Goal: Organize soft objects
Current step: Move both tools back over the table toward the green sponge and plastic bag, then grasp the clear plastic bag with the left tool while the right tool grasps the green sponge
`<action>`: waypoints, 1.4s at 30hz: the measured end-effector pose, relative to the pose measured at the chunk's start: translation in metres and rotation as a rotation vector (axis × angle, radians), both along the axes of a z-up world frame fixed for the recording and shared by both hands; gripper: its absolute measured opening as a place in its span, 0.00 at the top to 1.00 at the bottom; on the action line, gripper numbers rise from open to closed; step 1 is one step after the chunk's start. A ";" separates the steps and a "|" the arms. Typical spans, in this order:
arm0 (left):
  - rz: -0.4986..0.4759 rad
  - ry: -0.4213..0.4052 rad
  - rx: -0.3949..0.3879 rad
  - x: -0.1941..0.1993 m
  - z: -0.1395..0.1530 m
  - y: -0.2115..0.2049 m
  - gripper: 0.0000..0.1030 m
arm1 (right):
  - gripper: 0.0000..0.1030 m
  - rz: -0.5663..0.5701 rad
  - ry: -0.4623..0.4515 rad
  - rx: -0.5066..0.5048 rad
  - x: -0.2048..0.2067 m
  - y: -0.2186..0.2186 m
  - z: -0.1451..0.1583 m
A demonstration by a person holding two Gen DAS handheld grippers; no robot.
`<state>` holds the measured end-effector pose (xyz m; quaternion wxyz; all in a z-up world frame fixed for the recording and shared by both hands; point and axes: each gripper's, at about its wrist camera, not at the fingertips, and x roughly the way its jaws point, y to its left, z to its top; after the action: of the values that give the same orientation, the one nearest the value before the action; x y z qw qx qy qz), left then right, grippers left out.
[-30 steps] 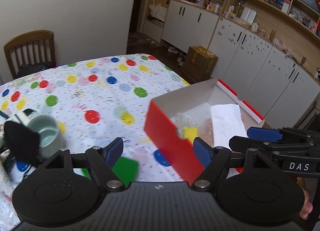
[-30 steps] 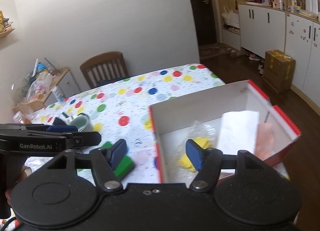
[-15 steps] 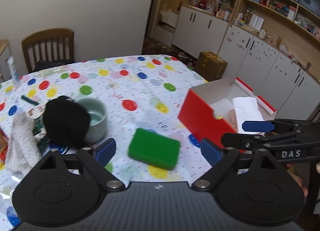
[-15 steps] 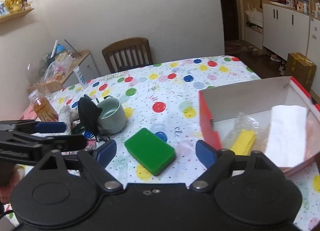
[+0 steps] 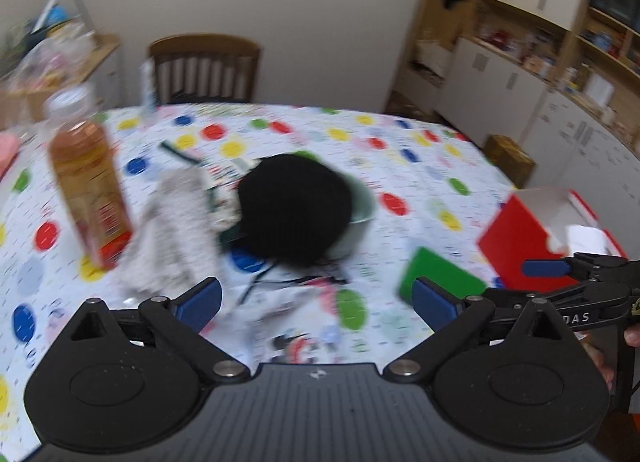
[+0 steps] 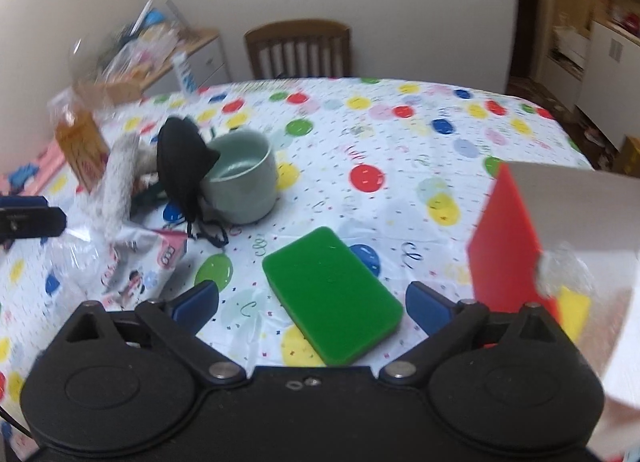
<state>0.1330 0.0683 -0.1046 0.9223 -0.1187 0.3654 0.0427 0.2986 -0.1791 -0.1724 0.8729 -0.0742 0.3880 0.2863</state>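
A green sponge [image 6: 332,294] lies flat on the dotted tablecloth [image 6: 400,149], and my right gripper [image 6: 312,302] hovers over it with its jaws opening; the sponge shows between the fingers, untouched. My left gripper [image 5: 316,298] is open and holds nothing, aimed at a black soft pouch [image 5: 294,207] that leans on a pale green mug [image 5: 360,213]. A grey-white cloth [image 5: 172,234] lies left of the pouch. The red box [image 6: 504,238] with a white inside stands at the right, holding a yellow sponge [image 6: 574,312] and clear wrap.
A bottle of amber drink [image 5: 86,181] stands at the left beside the cloth. A patterned packet [image 6: 148,266] and black cords lie in front of the mug. A wooden chair [image 5: 204,65] stands at the far side of the table, cupboards at the right.
Both views have swung left, away from the red box, toward the sponge, mug and black pouch. Both grippers' jaws have widened. The views have dropped closer to the table.
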 end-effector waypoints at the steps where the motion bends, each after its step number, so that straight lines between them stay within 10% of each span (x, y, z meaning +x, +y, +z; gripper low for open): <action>1: 0.022 0.017 0.004 -0.001 -0.004 0.006 0.01 | 0.03 0.016 0.005 -0.012 0.005 0.004 -0.003; 23: 0.288 0.255 -0.088 -0.034 -0.092 0.067 0.03 | 0.07 0.177 -0.026 -0.255 0.041 0.045 -0.055; 37: 0.240 0.240 -0.040 -0.034 -0.090 0.055 0.68 | 0.27 0.157 -0.062 -0.257 0.024 0.051 -0.055; 42: 0.256 0.230 -0.017 -0.037 -0.088 0.055 0.72 | 0.29 0.108 -0.040 -0.228 0.016 0.049 -0.051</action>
<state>0.0964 0.1233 -0.1930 0.8603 -0.1666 0.4507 0.1702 0.3147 -0.1303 -0.2236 0.8497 -0.1996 0.3960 0.2854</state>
